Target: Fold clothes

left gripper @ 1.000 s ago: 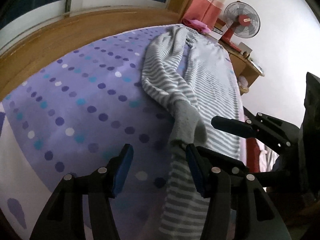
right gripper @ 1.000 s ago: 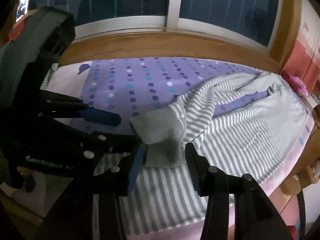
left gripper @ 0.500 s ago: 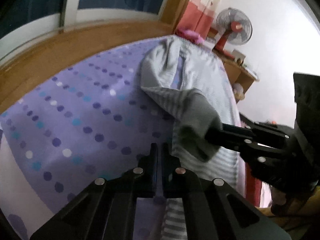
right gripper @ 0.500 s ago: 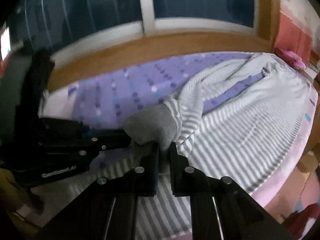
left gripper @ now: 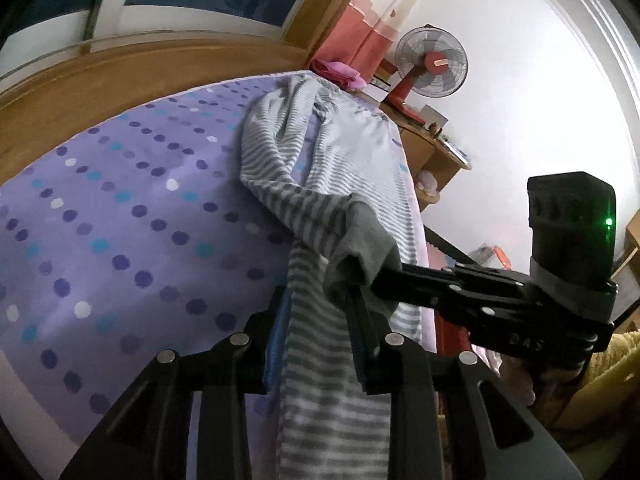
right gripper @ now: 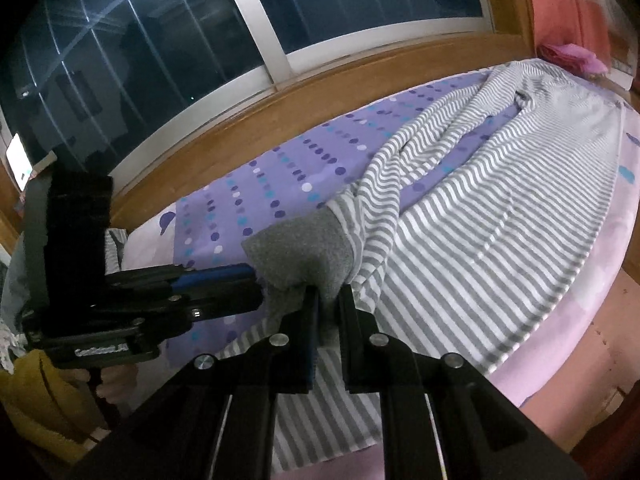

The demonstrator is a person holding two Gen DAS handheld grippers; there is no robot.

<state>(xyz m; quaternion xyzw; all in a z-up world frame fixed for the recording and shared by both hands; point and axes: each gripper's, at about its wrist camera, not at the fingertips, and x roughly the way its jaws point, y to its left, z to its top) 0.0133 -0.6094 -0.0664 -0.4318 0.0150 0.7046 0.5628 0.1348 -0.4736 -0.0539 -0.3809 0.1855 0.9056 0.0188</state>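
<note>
A grey-and-white striped long-sleeved top [right gripper: 500, 220] lies spread on a bed with a purple dotted sheet [left gripper: 120, 208]. One sleeve [left gripper: 272, 160] runs toward me and ends in a plain grey cuff [right gripper: 304, 244]. My right gripper [right gripper: 329, 300] is shut on that cuff and holds it off the sheet; in the left wrist view the right gripper [left gripper: 376, 284] reaches in from the right with the cuff [left gripper: 368, 240] draped over its tips. My left gripper [left gripper: 316, 312] has its jaws opening, with striped cloth hanging loosely between its fingers. The left gripper [right gripper: 256, 284] points at the cuff from the left.
A wooden ledge [right gripper: 320, 96] under dark windows borders the bed's far side. A red fan [left gripper: 432, 64] stands on a wooden desk [left gripper: 436, 148] past the bed's end, beside a pink folded cloth [left gripper: 340, 70]. A person's yellow sleeve [right gripper: 36, 400] shows behind the left gripper.
Both grippers stood open beside the cuff, then closed. The right one has stayed closed, rolled, and raised the cuff. The left one has parted its jaws again around striped cloth.
</note>
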